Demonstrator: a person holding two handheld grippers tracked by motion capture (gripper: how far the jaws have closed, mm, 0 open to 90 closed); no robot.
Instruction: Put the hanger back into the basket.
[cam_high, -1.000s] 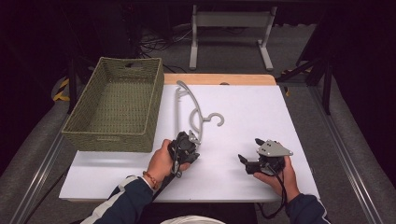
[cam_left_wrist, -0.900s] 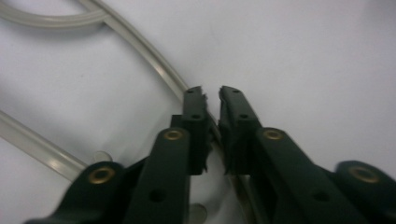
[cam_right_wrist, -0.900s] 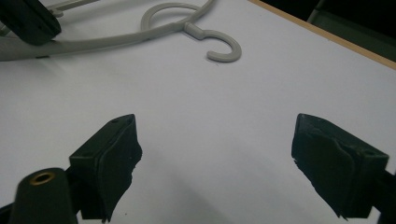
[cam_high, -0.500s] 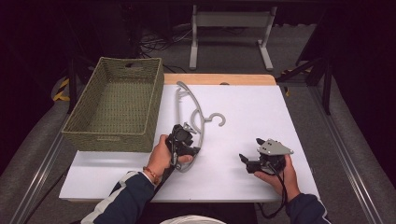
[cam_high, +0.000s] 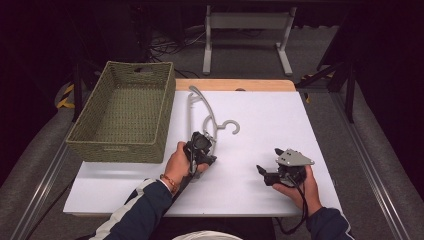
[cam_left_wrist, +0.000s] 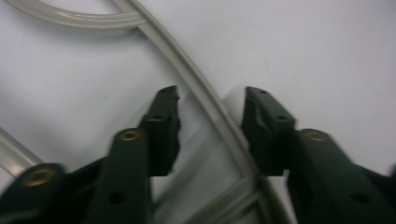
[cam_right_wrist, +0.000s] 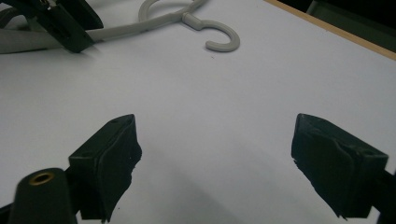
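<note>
Hanger (cam_high: 209, 116) lies flat on the white table (cam_high: 280, 115), just beside the green basket (cam_high: 122, 112). The left gripper (cam_left_wrist: 211, 119) sits over its near end. One thin grey bar runs between the jaws, which have just been closing, but the pads do not press it yet. The right gripper (cam_right_wrist: 215, 158) rests apart on the bare table, jaws wide apart, holding nothing.

Overhead light hits the white table (cam_high: 260, 130) evenly, slight glare; the room around is near black. High view soft, low detail. Left gripper (cam_left_wrist: 210, 100) view blurred, the hanger (cam_left_wrist: 205, 93) bar between its jaws smeared. Right gripper (cam_right_wrist: 215, 140) view: jaws out of focus, soft shadows beneath them.
</note>
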